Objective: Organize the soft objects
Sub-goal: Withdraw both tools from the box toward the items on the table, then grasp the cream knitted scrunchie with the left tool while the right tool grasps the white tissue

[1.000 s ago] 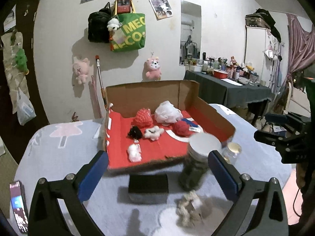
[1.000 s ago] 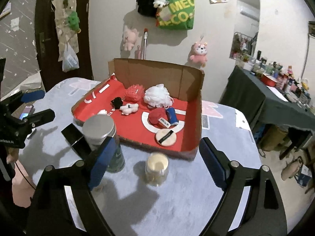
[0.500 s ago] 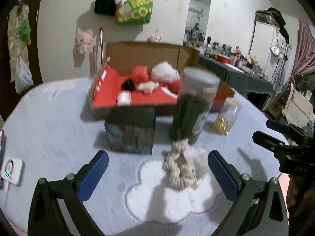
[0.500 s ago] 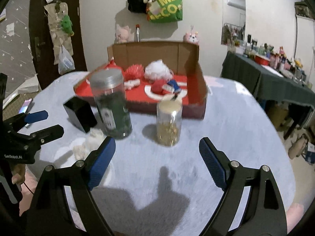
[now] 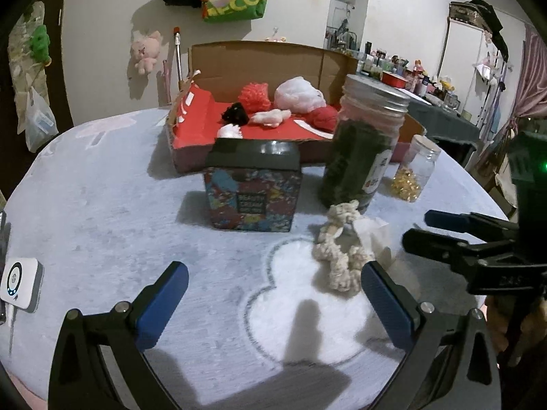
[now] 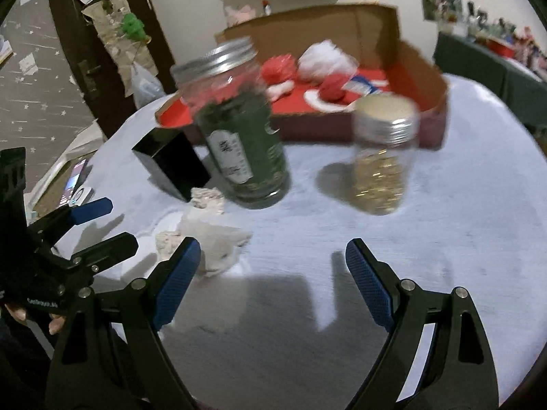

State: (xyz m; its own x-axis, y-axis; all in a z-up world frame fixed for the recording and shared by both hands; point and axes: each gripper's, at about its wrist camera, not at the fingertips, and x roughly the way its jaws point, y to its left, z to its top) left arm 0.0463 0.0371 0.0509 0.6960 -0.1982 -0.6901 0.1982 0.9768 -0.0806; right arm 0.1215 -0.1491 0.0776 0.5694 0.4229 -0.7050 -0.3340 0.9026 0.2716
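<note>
A beige knotted rope toy (image 5: 338,256) lies on the grey table cover with a crumpled white tissue (image 5: 372,235) beside it; in the right wrist view the tissue (image 6: 212,235) sits just ahead of the left fingertip. My left gripper (image 5: 273,283) hangs open low over the table, the rope toy just inside its right finger. My right gripper (image 6: 271,259) is open too, nothing between its fingers. The cardboard box (image 5: 256,58) with a red floor holds a red pompom (image 5: 254,94), a white puff (image 5: 299,94), a red ball (image 5: 323,118) and small black and white soft pieces.
A tall jar of dark green contents (image 5: 364,143), a small jar with gold bits (image 5: 415,171) and a colourful lidded box (image 5: 253,184) stand between the grippers and the cardboard box. A white device (image 5: 18,280) lies at the table's left edge.
Both grippers have sunk toward the table and tilted up, so the jars and rope toy loom larger. The right gripper has also rolled, tilting its view. Both stay open.
</note>
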